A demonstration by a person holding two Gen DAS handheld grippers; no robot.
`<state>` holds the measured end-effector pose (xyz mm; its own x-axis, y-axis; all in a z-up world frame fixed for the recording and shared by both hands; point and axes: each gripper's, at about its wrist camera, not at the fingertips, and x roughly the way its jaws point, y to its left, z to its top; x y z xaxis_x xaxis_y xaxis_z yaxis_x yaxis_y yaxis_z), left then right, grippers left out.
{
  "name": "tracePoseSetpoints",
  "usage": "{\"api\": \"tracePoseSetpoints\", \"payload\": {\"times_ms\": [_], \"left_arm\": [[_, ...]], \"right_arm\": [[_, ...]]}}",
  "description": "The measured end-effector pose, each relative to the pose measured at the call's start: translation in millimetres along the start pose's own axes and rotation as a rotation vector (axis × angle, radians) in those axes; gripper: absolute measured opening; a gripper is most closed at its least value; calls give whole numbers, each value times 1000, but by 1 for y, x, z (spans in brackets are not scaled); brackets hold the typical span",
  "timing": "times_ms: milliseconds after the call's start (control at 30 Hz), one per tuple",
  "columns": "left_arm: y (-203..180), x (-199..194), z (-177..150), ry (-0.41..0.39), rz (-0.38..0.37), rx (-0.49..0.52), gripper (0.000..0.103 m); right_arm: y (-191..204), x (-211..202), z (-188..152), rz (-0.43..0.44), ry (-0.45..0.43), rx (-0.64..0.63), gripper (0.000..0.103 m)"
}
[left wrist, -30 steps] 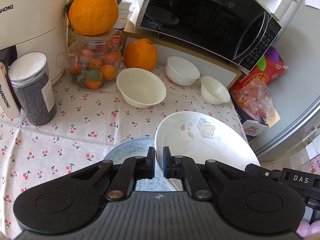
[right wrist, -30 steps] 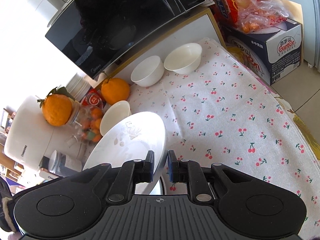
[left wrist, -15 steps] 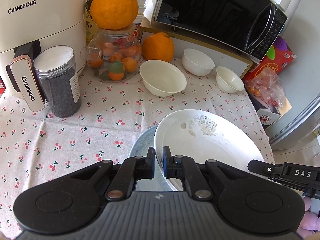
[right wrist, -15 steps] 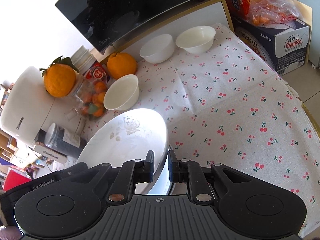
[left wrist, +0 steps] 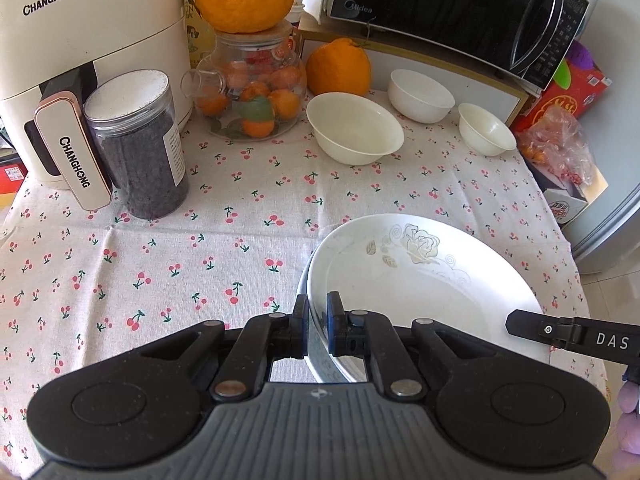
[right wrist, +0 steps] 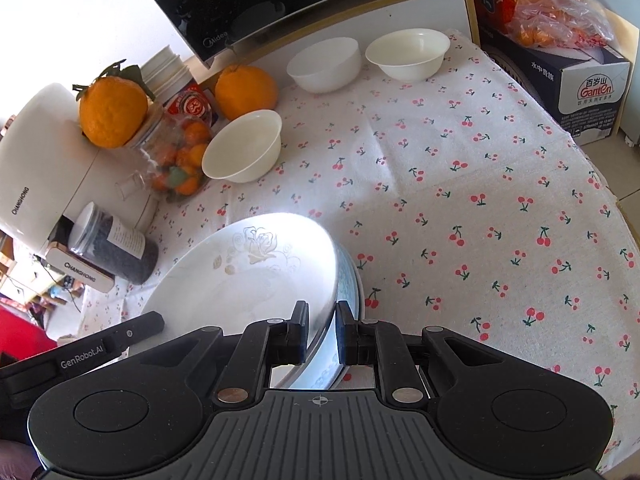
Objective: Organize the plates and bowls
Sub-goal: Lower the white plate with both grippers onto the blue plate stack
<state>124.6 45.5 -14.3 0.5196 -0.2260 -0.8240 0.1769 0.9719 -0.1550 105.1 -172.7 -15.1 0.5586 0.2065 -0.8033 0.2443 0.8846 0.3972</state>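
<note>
The left black two-finger gripper (left wrist: 318,326) points steeply downward, its jaws drawn nearly together and pinching the near-left rim of a white ceramic plate with a pale rose motif (left wrist: 420,276). The right black two-finger gripper (right wrist: 322,330) is tilted down at a similar angle, its jaws closed on the same plate's opposite rim. Each gripper's tip appears at the edge of the other's view, so the two face one another across the plate. A sliver of a hand (left wrist: 630,420) shows at the lower right.
</note>
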Motion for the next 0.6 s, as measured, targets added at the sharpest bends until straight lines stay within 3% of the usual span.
{"api": "tracePoseSetpoints", "payload": {"times_ms": [600], "left_arm": [[-4, 11, -4, 25, 65, 70, 9]], "right_arm": [[11, 14, -7, -59, 23, -81, 15]]}}
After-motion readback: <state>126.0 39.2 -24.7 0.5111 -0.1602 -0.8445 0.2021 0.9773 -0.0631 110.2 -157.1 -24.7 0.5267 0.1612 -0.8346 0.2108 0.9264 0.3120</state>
